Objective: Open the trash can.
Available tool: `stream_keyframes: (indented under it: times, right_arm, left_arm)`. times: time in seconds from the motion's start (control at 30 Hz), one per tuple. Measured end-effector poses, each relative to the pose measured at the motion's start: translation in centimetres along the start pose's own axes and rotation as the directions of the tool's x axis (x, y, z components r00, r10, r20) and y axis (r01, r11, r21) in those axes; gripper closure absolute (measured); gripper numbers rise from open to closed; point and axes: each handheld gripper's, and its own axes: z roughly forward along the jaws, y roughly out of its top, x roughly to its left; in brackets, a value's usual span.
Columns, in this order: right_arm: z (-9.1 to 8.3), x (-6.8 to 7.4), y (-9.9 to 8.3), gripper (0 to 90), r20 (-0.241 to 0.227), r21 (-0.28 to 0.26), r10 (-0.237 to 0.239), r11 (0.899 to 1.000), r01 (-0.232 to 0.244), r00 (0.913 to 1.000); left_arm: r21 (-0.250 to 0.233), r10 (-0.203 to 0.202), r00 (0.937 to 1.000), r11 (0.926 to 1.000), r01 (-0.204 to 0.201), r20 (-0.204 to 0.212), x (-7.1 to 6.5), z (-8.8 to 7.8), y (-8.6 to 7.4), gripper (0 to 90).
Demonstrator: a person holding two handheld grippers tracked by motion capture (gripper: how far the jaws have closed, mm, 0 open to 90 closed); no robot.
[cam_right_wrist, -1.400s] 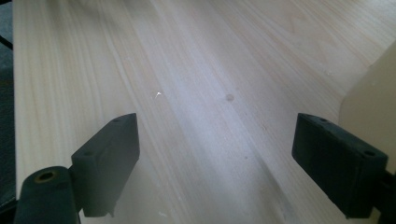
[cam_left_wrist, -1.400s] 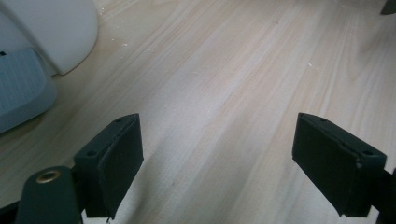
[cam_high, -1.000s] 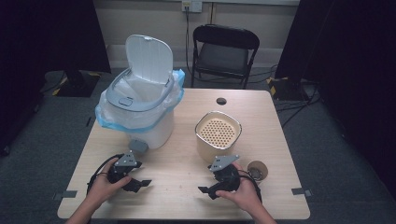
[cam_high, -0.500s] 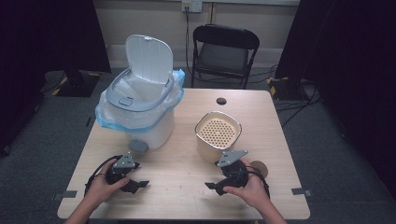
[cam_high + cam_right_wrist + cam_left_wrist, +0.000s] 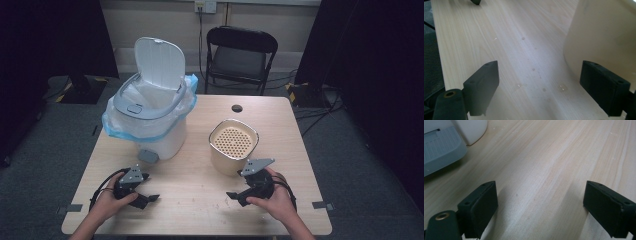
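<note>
**Both tools free, nothing picked up yet**

Starting at the left of the high view, we see the white plastic pedal bin (image 5: 150,125) with its lid tipped up and a pale blue liner bag (image 5: 187,100) folded over the rim. Its grey foot pedal (image 5: 148,156) faces us and also shows at the upper left of the left gripper view (image 5: 441,150). Just in front of that pedal, low over the pale wooden table (image 5: 190,200), sits our left gripper (image 5: 146,199). Its jaws have just been opening; in its own view they stand spread with only bare wood between them (image 5: 541,202), so it holds nothing.

Moving right, the cream-coloured round-cornered container with a perforated insert (image 5: 233,147) stands upright near the table's middle, apart from the bin. Its smooth cream wall fills the upper right of the right gripper view (image 5: 604,32).

Our right gripper (image 5: 239,196) hovers just in front of that container, pointing toward the table's centre. Its jaws are wide apart, with nothing between them, and the container's wall lies near the right jaw without being gripped.

We judge the work to be at its very start: the bin is open and lined, the container is untouched, and neither tool has closed on anything. Everything to do with taking hold of the container, and whatever follows at the bin, appears still ahead.
</note>
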Motion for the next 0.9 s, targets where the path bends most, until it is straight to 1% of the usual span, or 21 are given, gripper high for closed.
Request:
stream_keyframes:
  times: [0.03, 0.2, 0.23, 0.27, 0.3, 0.37, 0.47, 0.5, 0.53, 0.57, 0.7, 0.9]
  right_arm:
    - [-0.4, -0.2, 0.0, 15.1, 0.01, 0.0, 0.003, 1.0, -0.003, 0.9999]
    - [-1.0, -0.6, 0.1, 15.4, 0.021, -0.001, 0.007, 1.0, -0.007, 0.9997]
    - [-1.4, -0.8, 0.2, 15.9, 0.024, 0.005, 0.013, 1.0, -0.013, 0.9996]
    - [-1.6, -0.8, 0.1, 15.8, 0.027, 0.004, 0.016, 1.0, -0.016, 0.9995]
    - [-1.7, -0.9, 0.1, 15.9, 0.029, 0.001, 0.01, 1.0, -0.01, 0.9995]
    - [-2.1, -1.1, 0.1, 15.8, 0.04, 0.006, 0.017, 1.0, -0.017, 0.9991]
    - [-2.7, -1.4, 0.0, 15.8, 0.053, -0.009, 0.026, 1.0, -0.025, 0.9983]
    - [-3.0, -1.4, -0.1, 15.8, 0.053, -0.01, 0.035, 0.999, -0.035, 0.998]
    - [-3.1, -1.5, -0.1, 15.8, 0.058, -0.016, 0.033, 0.999, -0.033, 0.9978]
    - [-3.3, -1.6, -0.2, 15.8, 0.062, -0.013, 0.043, 0.999, -0.042, 0.9972]
    - [-4.0, -1.9, -0.5, 15.8, 0.078, -0.019, 0.056, 0.998, -0.055, 0.9954]
    - [-4.9, -2.3, -0.8, 15.8, 0.098, -0.014, 0.061, 0.998, -0.06, 0.9933]
  left_arm:
    - [0.005, 0.002, 1.0, 1.0, -0.002, -0.002, 0.0, 0.0, 0.0, 10.0]
    - [0.005, 0.002, 1.0, 1.0, -0.002, -0.002, 0.0, 0.0, 0.0, 9.9]
    - [0.004, 0.001, 1.0, 1.0, -0.001, 0.002, 0.0, 0.0, 0.0, 9.7]
    - [0.006, 0.0, 1.0, 1.0, 0.0, 0.007, -0.1, 0.1, 0.0, 8.4]
    - [0.003, 0.006, 0.9999, 1.0, -0.006, 0.009, -0.1, 0.2, 0.1, 6.9]
    - [0.006, 0.007, 0.9999, 1.0, -0.007, 0.01, -0.1, 0.2, 0.1, 5.6]
    - [0.009, 0.012, 0.9999, 0.9999, -0.012, 0.01, -0.1, 0.2, 0.1, 5.5]
    - [0.006, 0.008, 0.9999, 1.0, -0.008, 0.011, -0.1, 0.2, 0.1, 5.5]
    - [0.008, 0.007, 0.9999, 0.9999, -0.008, 0.011, -0.1, 0.2, 0.1, 5.4]
    - [0.008, 0.008, 0.9999, 0.9999, -0.008, 0.011, -0.1, 0.2, 0.1, 5.3]
    - [0.008, 0.008, 0.9999, 0.9999, -0.008, 0.011, -0.1, 0.2, 0.1, 5.3]
    - [0.008, 0.008, 0.9999, 0.9999, -0.008, 0.011, -0.1, 0.2, 0.1, 5.3]
